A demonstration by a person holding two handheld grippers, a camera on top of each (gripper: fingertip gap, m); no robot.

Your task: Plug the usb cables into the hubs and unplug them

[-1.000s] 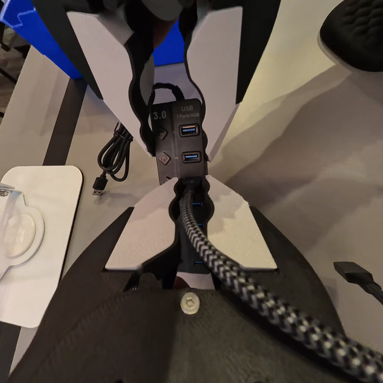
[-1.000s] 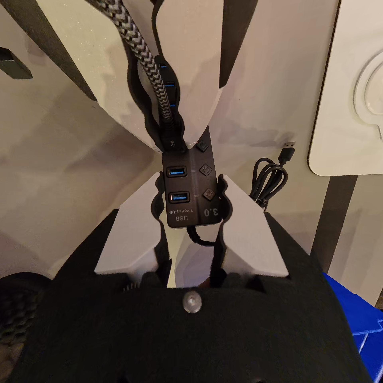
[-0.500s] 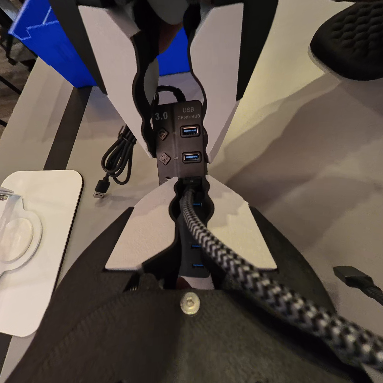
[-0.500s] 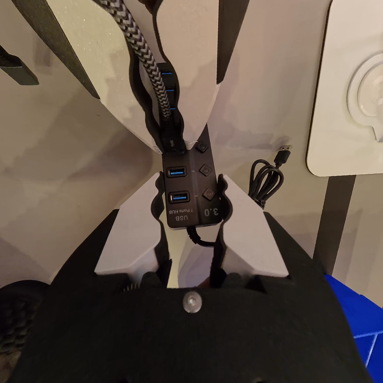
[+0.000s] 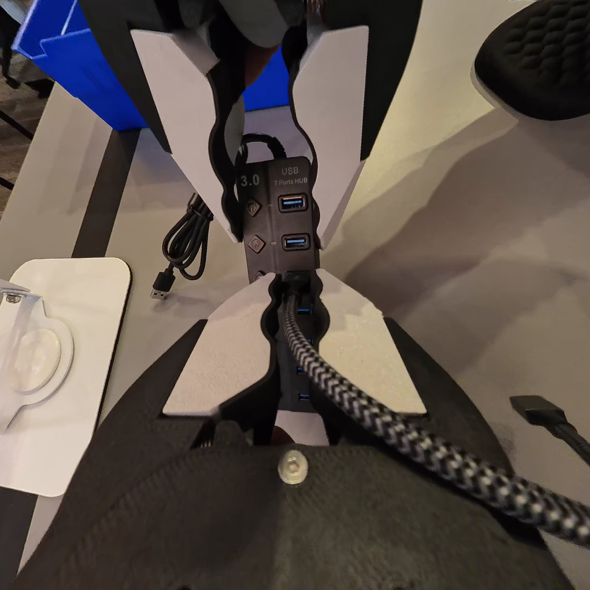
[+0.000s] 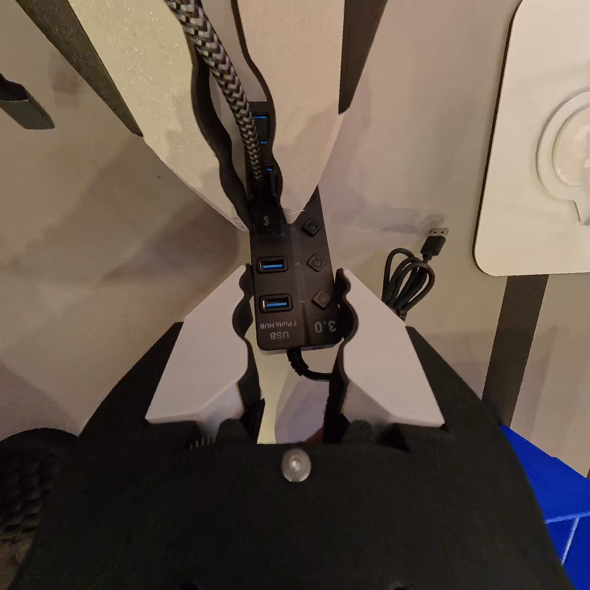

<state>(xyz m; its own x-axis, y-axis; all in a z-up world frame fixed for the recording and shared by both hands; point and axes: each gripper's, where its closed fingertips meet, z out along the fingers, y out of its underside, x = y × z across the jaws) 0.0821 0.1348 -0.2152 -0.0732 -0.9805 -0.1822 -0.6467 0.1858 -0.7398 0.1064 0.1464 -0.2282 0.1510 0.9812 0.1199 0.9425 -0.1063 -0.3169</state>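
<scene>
The long black plastic seven-port USB hub (image 5: 281, 223) lies flat on the pale grey table (image 5: 463, 255), held from both ends. The right gripper (image 6: 292, 277) is clenched across the hub's labelled end, its white fingers (image 6: 207, 351) pressing the two long sides, with the hub's own thin black lead curling out just behind them. The left gripper (image 5: 295, 276) is clamped on the black plug (image 6: 266, 220) of the thick black-and-white braided cable (image 5: 367, 392), which trails back over that gripper's body.

The plug sits at the third port from the labelled end and looks seated, though its metal tip is hidden, so how deep it goes cannot be told. The two blue-tongued ports (image 5: 292, 202) nearest the label are empty, and the ports farther along, glimpsed between the left fingers, look empty too.

As a judgement, one cable is in, or nearly in, one port, and the rest is open: this plug has to come out again, and other cables wait. A coiled thin black cable (image 5: 186, 242) with its plug free lies beside the hub, and another flat black connector (image 5: 539, 412) rests apart on the table. A white rounded board (image 5: 79, 319), a blue plastic bin (image 5: 79, 64) and a black textured pad (image 5: 542, 64) are not involved
</scene>
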